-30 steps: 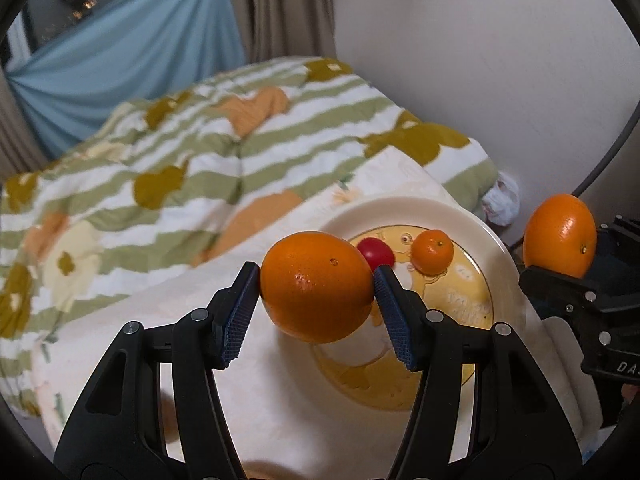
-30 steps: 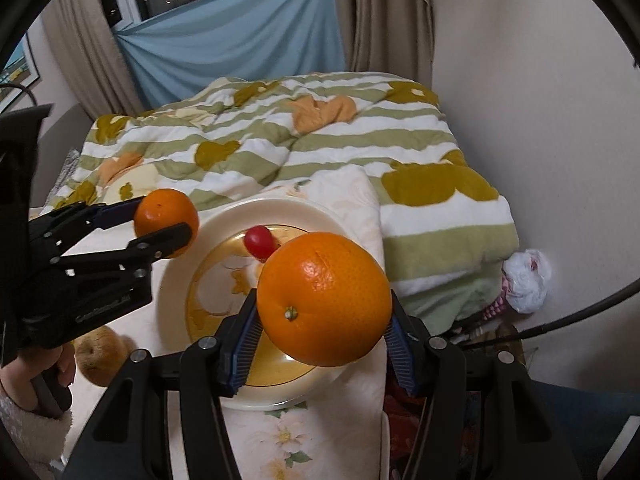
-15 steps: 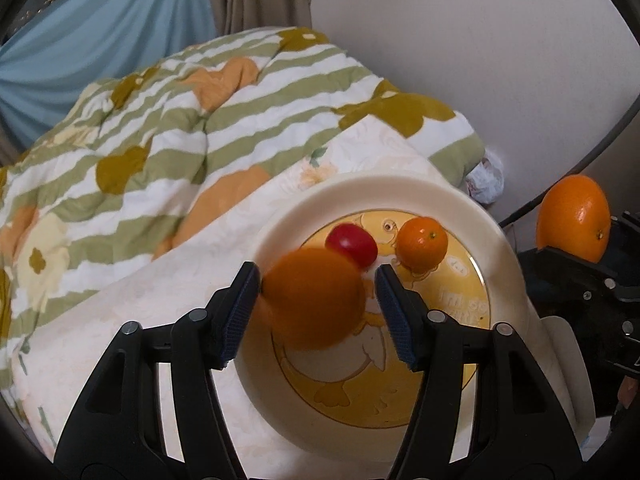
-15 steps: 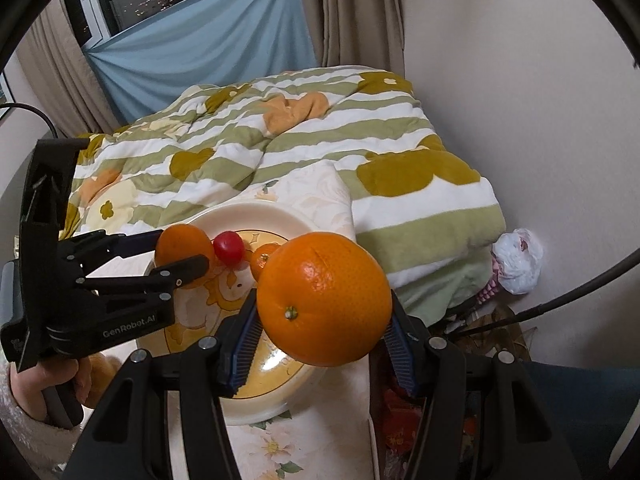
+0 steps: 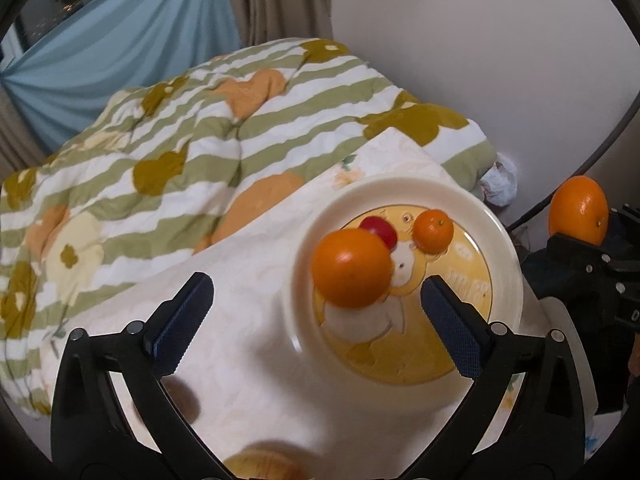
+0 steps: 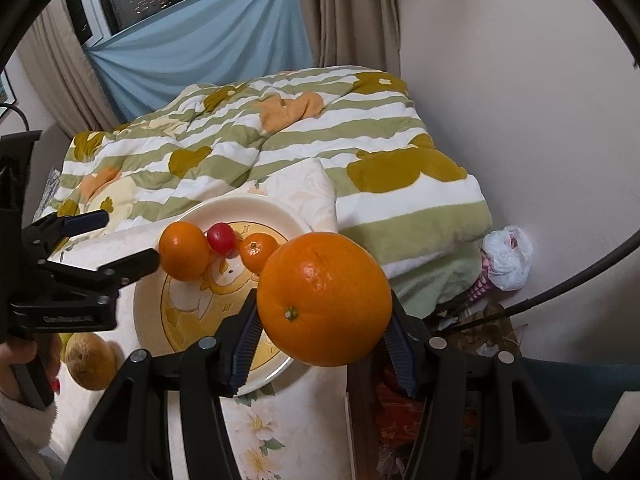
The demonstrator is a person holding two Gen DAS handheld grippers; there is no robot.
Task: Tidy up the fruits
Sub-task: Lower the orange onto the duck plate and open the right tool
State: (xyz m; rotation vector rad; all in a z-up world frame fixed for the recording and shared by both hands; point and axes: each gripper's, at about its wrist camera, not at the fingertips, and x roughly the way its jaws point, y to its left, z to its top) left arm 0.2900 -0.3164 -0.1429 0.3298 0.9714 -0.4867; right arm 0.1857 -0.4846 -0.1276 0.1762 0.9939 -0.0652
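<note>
A cream plate (image 5: 508, 264) with a yellow cartoon centre lies on a floral cloth; it also shows in the right wrist view (image 6: 148, 304). On it sit a medium orange (image 5: 350, 268) (image 6: 184, 251), a small red fruit (image 5: 382, 229) (image 6: 221, 237) and a small mandarin (image 5: 433, 230) (image 6: 258, 251). My left gripper (image 5: 316, 316) is open and empty just short of the medium orange. My right gripper (image 6: 322, 344) is shut on a large orange (image 6: 324, 298), held above the plate's right edge; that orange shows at the far right of the left wrist view (image 5: 579, 211).
A brownish round fruit (image 6: 88, 360) lies on the cloth left of the plate, by the hand holding the left gripper. A striped green quilt (image 5: 200, 120) covers the bed behind. A wall (image 6: 520, 100) and a white bag (image 6: 506, 258) are at right.
My left gripper has opened wide and let go of the medium orange, which now rests on the plate beside the red fruit. The right gripper still holds the large orange.
</note>
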